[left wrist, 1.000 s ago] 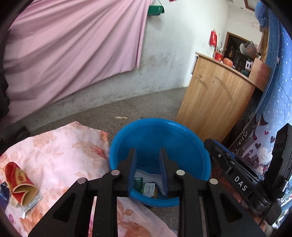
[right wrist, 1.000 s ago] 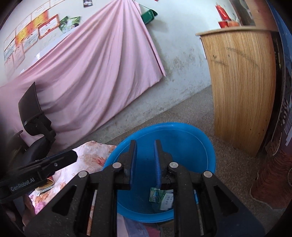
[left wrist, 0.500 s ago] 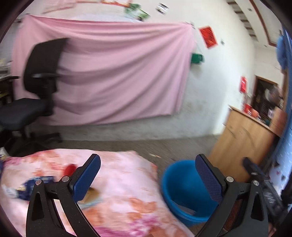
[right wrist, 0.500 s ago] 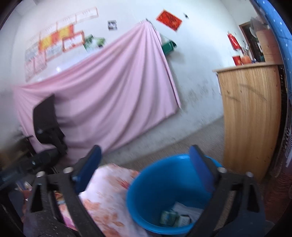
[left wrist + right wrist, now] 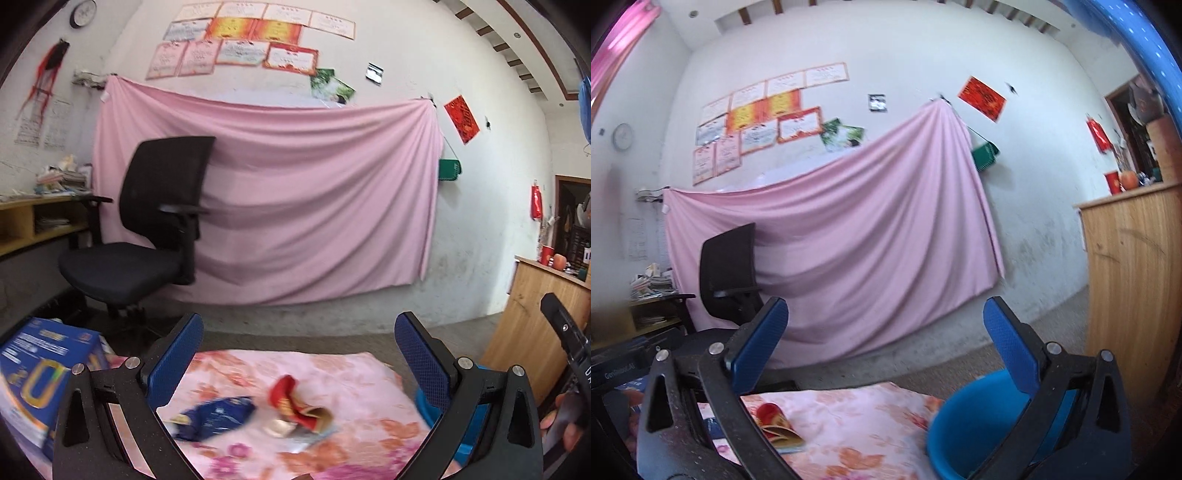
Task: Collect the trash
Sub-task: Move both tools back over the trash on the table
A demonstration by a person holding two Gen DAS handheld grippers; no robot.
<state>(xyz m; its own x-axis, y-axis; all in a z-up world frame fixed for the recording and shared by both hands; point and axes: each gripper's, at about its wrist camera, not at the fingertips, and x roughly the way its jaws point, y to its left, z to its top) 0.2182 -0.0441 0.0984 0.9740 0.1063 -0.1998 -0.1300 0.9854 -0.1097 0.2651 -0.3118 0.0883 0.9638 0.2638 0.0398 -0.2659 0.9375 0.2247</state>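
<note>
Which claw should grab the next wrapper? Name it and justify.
Left. The left claw is open and frames the red wrapper on the floral cloth; the right claw sits nearer the blue basin.

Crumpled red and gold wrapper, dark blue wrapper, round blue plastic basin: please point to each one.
crumpled red and gold wrapper [image 5: 295, 406], left wrist view, its red middle.
dark blue wrapper [image 5: 218, 417], left wrist view, its centre.
round blue plastic basin [image 5: 975, 428], right wrist view, inner wall.

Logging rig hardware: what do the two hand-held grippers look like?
Both match. The left hand-held gripper and right hand-held gripper have black, angular two-finger frames with triangular cutouts and silver pivot screws. Their fingers carry blue textured pads. White lettering, partly cut off, marks the black gripper bodies at the frame edges.
</note>
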